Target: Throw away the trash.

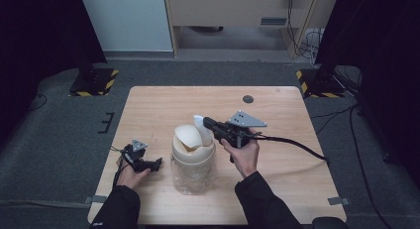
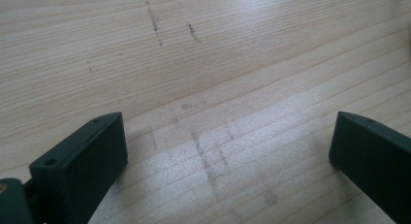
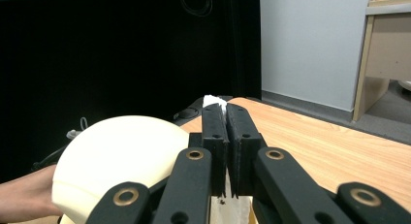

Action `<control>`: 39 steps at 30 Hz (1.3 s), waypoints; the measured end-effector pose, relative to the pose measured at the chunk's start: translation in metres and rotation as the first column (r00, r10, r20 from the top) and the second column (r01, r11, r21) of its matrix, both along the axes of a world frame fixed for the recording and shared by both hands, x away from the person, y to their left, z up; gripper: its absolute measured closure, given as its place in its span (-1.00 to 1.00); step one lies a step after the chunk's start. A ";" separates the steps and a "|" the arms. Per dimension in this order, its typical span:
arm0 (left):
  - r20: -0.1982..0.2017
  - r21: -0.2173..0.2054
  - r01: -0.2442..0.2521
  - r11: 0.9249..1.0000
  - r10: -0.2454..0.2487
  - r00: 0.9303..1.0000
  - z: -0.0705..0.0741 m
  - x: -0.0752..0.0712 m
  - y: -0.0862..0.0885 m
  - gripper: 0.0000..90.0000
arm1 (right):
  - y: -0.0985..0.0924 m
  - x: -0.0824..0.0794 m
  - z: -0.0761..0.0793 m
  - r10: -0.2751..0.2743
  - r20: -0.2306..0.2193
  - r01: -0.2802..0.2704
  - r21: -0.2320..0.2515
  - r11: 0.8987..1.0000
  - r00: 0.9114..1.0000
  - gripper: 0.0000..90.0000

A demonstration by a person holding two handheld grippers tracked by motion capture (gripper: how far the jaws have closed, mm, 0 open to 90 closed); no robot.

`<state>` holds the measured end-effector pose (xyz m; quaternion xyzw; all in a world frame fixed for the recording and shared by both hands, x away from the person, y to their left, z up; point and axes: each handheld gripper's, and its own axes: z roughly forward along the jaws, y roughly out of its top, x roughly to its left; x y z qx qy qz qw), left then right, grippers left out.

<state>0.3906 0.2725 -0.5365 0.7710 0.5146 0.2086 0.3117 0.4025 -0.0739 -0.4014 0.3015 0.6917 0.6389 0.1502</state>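
A pale wooden table (image 1: 163, 105) stands on grey carpet, with dark curtains at both sides, a white wall panel and a wooden cabinet beyond, and two yellow-and-black striped stand bases (image 1: 93, 83) on the floor behind the far corners. A small dark round disc (image 1: 248, 99) is set in the tabletop near its far edge. At the table's middle, toward the near side, stands a clear container (image 1: 192, 174) with a cream swing lid (image 1: 189, 136) tipped up. The right gripper (image 1: 207, 122), held above and just right of the lid, has its jaws pressed together on a white paper piece (image 1: 200, 125), which sticks out past the jaw tips over the container's opening; in the right gripper view the paper (image 3: 213, 101) shows as a thin edge between the pads, with the lid's dome (image 3: 116, 161) just beside the jaws. The left gripper (image 1: 157, 163) rests low on the table, left of the container and apart from it, its jaws spread wide over bare wood in the left gripper view. The container's contents cannot be made out through its clear wall, and most of the paper is covered by the jaws
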 end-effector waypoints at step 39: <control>0.000 -0.001 0.000 1.000 0.000 1.000 0.000 0.000 0.000 -1.00 | -0.150 0.021 -0.070 -0.200 -0.222 0.132 -0.287 0.949 0.954 -0.46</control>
